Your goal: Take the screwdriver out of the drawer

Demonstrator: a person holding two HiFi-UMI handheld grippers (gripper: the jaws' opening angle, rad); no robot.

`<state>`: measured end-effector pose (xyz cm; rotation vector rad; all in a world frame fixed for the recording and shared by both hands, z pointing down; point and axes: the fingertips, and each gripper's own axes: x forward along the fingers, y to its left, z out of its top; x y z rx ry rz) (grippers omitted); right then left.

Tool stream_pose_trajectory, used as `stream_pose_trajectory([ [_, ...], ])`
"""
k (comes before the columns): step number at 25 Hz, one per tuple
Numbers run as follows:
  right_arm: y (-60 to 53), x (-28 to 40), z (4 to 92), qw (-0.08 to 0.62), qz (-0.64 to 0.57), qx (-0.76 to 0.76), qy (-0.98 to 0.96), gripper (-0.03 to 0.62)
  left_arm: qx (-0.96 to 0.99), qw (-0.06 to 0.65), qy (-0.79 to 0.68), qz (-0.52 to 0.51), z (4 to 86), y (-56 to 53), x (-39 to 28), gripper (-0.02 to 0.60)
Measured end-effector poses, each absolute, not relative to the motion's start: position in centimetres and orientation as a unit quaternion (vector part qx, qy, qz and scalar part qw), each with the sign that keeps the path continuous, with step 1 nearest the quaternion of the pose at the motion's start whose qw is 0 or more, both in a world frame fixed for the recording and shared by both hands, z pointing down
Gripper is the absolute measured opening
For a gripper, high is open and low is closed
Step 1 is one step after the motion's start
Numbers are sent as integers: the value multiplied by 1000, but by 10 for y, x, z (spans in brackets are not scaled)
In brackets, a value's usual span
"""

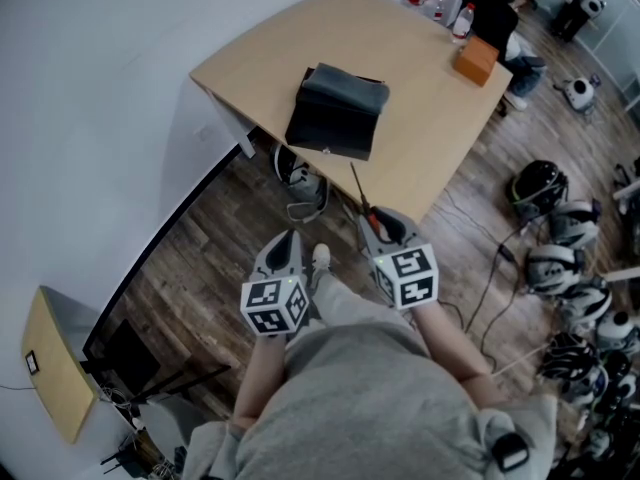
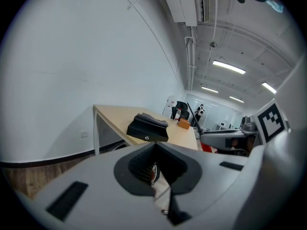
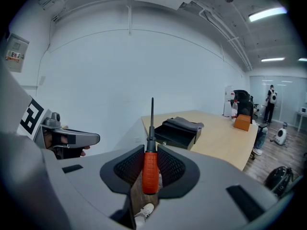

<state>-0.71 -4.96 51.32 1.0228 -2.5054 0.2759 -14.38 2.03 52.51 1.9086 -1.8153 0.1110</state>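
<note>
— While both tongs are held out over it, what is seen as the largest thing?
— A wood-plank floor is seen beneath everything. A light wooden surface is stood on it, close to a white wall.

— What is carried by that surface?
— A black drawer box is set near the middle, with its front and small round knob turned towards the person. An orange box is placed well apart from it, near the far edge.

— Is anything laid beside the surface?
— A cluster of helmets is gathered on the floor at the right of the head view.

— How are the tongs found?
— The left tongs are brought together at the tips, and nothing is gripped between them. The right tongs are clamped on the screwdriver. The two are held side by side in front of the person's body.

— Where is the screwdriver kept?
— It is outside the drawer box and off the surface, carried in the air before the surface's near edge. Its orange-red handle is pinched between the ribbed pads. Its thin dark shaft is pointed forward, towards the drawer box. In the head view the shaft's tip is seen against the near edge of the surface, apart from the box.
</note>
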Motion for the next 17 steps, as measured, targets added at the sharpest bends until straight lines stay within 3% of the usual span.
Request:
stream_pose_trajectory([
  [17, -43, -12, 517, 211, 91, 359, -905, 83, 702, 251, -665, 41, 527, 23, -145, 0],
])
